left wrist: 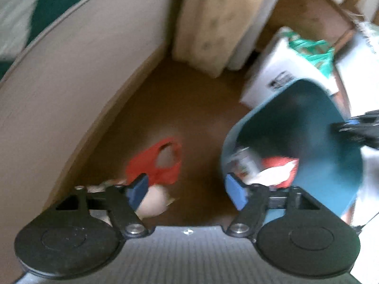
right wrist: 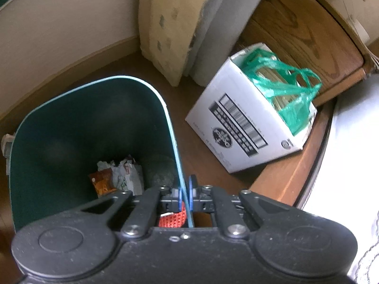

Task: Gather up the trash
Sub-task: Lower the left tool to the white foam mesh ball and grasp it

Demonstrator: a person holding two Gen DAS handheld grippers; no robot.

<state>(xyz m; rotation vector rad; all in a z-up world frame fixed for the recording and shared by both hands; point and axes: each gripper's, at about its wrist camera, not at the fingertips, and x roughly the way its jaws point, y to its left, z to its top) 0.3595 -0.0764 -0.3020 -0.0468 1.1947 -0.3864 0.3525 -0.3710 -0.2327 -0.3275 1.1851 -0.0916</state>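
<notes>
There was one teal bin (right wrist: 94, 123), one white cardboard box (right wrist: 239, 127), one green plastic bag (right wrist: 284, 94) (inside the box), one red scrap (left wrist: 163, 165), and two grippers.

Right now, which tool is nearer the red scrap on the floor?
Left. The left tool hangs open just above the red scrap, which lies beyond its left finger. The right tool is off to the side, shut on the teal bin's rim.
</notes>
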